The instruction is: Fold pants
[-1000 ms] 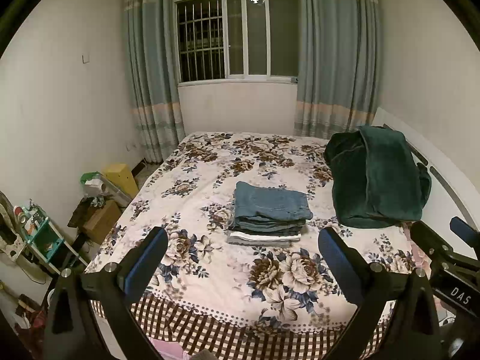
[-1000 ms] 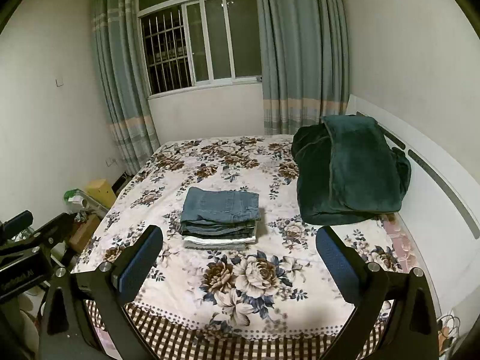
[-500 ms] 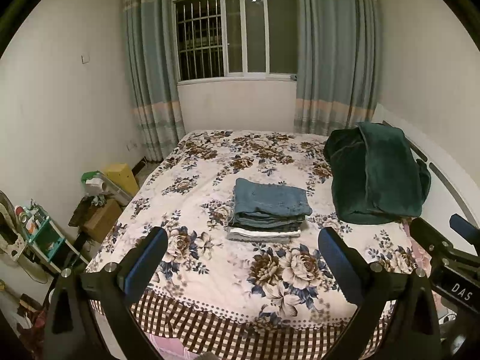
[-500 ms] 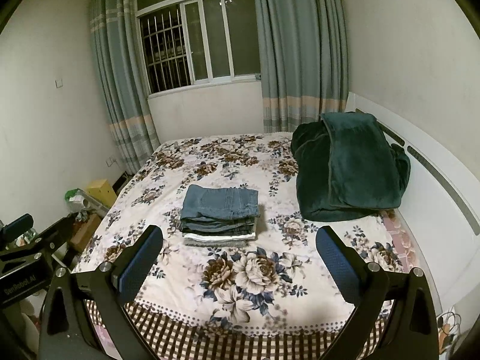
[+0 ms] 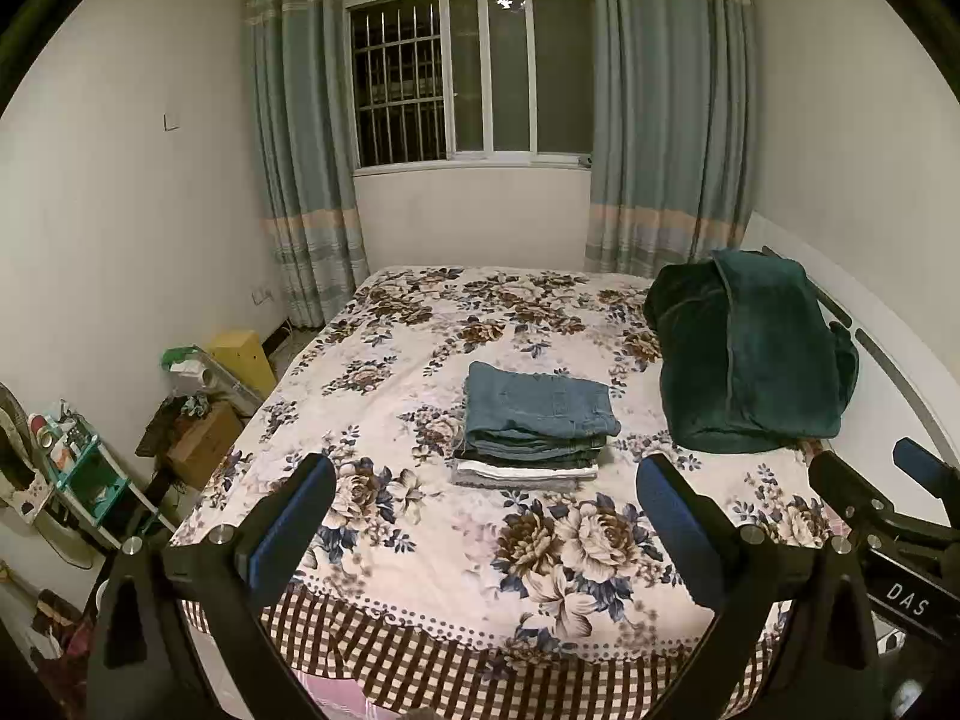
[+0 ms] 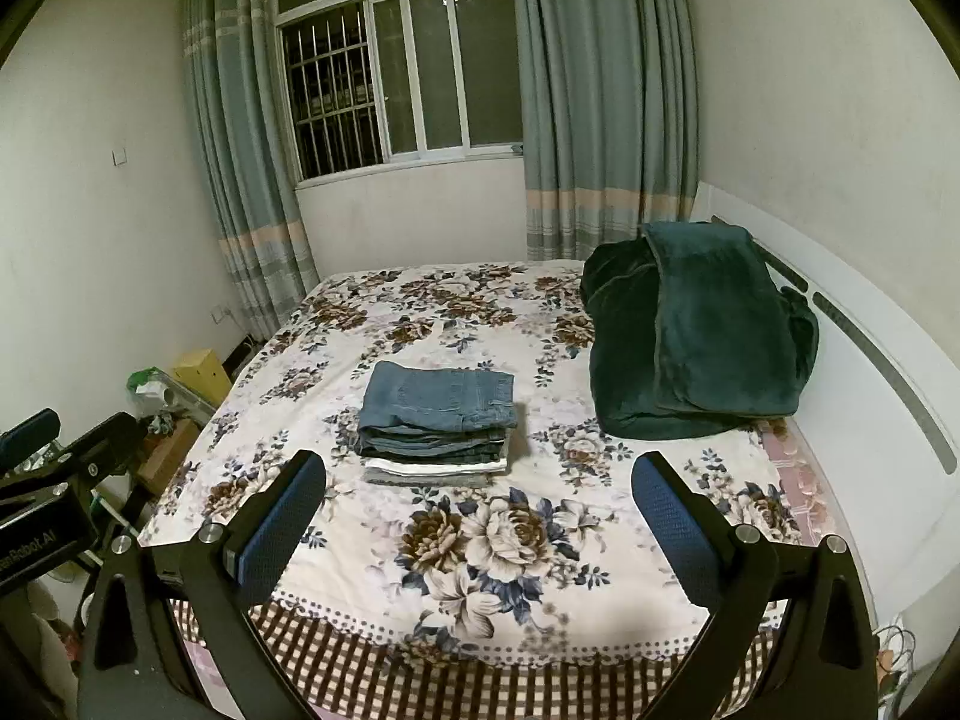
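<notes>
Home bedroom: floral-sheeted bed [image 5: 420, 324], curtained window [image 5: 468, 72], green blanket [image 6: 702, 330].

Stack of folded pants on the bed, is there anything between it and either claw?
Nothing visible. Both the left claw and right claw hang open short of the bed's near edge, with only bare floral bedspread before the stack of folded pants. The green blanket sits off right.

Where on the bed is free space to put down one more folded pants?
Free: the floral bedspread left of the folded stack, the strip between stack and near checkered edge, and toward the window. Crowded: the right side, under the green blanket.
</notes>
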`<action>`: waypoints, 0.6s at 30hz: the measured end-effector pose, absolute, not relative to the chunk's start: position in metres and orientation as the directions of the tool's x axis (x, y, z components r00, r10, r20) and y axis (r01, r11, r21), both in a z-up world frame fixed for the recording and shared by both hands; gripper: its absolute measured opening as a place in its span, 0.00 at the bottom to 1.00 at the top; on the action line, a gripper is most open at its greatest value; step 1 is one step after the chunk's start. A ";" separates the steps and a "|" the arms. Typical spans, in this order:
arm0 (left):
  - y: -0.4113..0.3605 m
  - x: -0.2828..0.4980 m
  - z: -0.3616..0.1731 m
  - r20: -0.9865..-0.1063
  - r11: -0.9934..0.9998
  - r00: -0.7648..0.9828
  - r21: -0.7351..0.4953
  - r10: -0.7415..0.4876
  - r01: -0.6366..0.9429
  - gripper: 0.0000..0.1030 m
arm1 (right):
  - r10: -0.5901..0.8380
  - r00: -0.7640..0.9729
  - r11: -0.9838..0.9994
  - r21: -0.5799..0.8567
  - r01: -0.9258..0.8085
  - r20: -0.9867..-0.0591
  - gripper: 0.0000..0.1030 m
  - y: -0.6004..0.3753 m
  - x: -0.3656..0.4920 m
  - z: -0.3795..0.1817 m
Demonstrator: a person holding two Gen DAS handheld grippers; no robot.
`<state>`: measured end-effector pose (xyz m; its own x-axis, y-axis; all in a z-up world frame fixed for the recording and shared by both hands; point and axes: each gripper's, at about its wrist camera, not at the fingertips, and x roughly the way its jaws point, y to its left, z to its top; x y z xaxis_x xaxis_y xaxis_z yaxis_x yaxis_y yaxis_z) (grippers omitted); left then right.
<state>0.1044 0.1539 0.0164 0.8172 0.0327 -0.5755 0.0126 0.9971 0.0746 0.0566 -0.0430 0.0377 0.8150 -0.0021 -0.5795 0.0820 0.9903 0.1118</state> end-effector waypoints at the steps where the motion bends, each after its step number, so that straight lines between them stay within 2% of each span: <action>1: 0.153 0.105 0.016 -0.577 0.997 0.816 0.075 0.033 0.013 1.00 | -0.002 0.815 0.991 0.110 0.081 -0.580 1.00 -0.043 0.060 0.040; 18: 0.150 0.103 0.014 -0.580 0.997 0.814 0.080 0.032 0.017 1.00 | -0.001 0.815 0.990 0.113 0.082 -0.579 1.00 -0.045 0.055 0.039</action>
